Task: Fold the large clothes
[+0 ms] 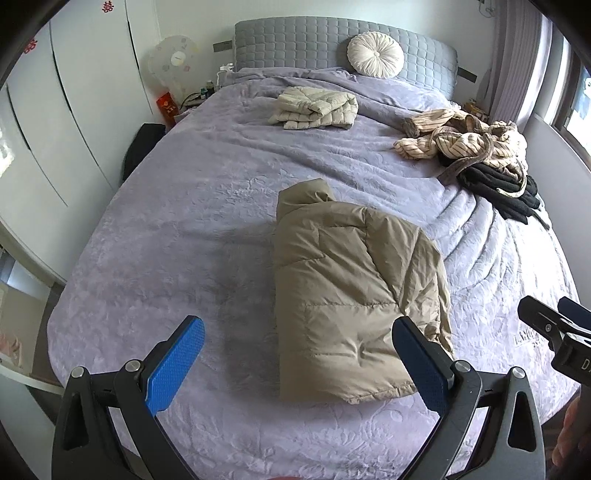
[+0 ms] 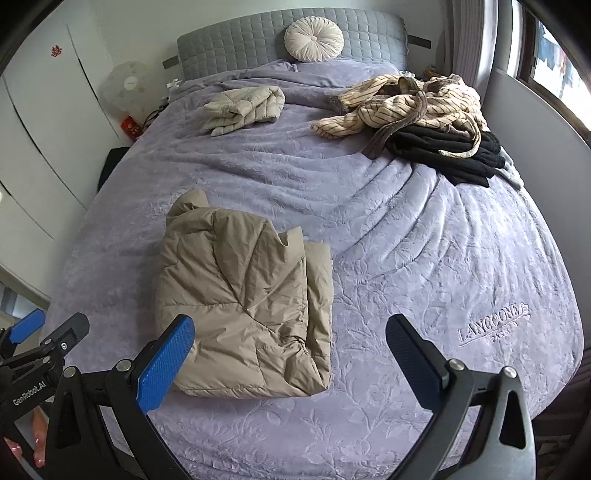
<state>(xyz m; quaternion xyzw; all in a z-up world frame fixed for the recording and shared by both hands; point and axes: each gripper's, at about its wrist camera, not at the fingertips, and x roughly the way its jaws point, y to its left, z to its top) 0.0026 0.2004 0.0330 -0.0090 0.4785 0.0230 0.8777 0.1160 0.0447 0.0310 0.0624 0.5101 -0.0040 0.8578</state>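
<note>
While both the left gripper [image 1: 297, 365] and the right gripper [image 2: 290, 363] hover with fingers spread wide and empty, the tan puffer jacket [image 1: 351, 295] lies folded on the lavender bedspread [image 1: 184, 240] just ahead. Likely light, puffy and slick, it should be pinched at a thick folded edge. Farther off lie a cream quilted jacket [image 1: 317, 107] and a striped-and-black heap [image 1: 476, 151], well clear.

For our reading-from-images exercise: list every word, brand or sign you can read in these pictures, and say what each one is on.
"LANCOONE": embroidered on the purple bedspread.
Small line beneath it: too blurred to read.
"GenRobot.AI": on the left tongs, seen from the right wrist.
"D...": cut-off letters on the right tongs, seen from the left wrist.
Red signs on the wardrobe doors: too small to read.
Red box print: unreadable.
</note>
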